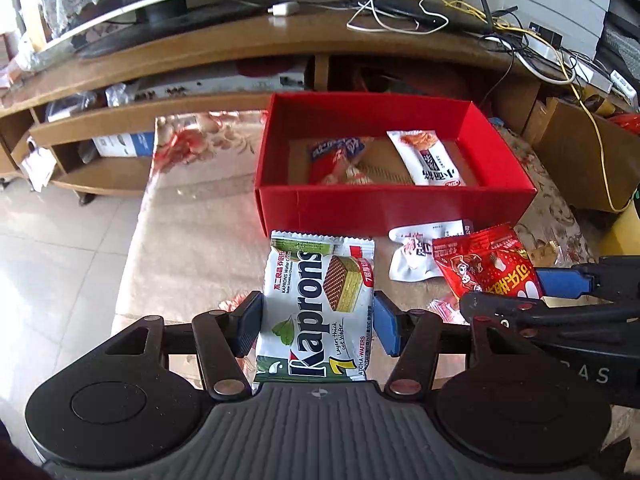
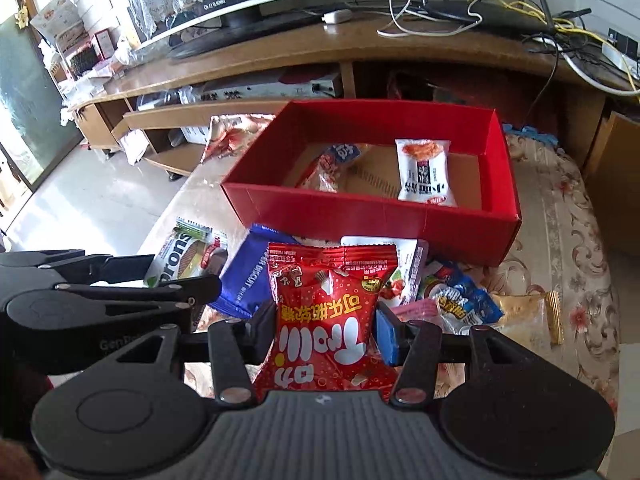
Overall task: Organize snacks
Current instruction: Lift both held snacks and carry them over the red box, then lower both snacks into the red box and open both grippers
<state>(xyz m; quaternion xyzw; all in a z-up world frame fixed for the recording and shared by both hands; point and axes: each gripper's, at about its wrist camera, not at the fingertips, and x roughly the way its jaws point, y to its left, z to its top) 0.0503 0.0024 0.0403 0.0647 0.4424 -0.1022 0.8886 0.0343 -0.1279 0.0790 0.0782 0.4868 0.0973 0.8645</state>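
Observation:
My left gripper [image 1: 316, 322] is shut on a white Kaprons wafer pack [image 1: 320, 304], held just in front of the red box [image 1: 384, 208]. My right gripper [image 2: 326, 330] is shut on a red candy bag [image 2: 328, 316]; that bag also shows in the left wrist view [image 1: 486, 268]. The red box [image 2: 360, 216] holds a red-blue snack pack [image 2: 332, 164] and a white snack pack [image 2: 426, 172]. Loose snacks lie before the box: a blue biscuit pack [image 2: 248, 272], a white pack [image 1: 416, 252] and several small packs [image 2: 464, 304].
The box stands on a floral cloth-covered table [image 2: 560, 240]. Behind it is a wooden TV stand [image 1: 240, 40] with a monitor, router and cables. A cardboard box [image 1: 580, 152] sits at the right. Tiled floor [image 1: 60, 248] lies to the left.

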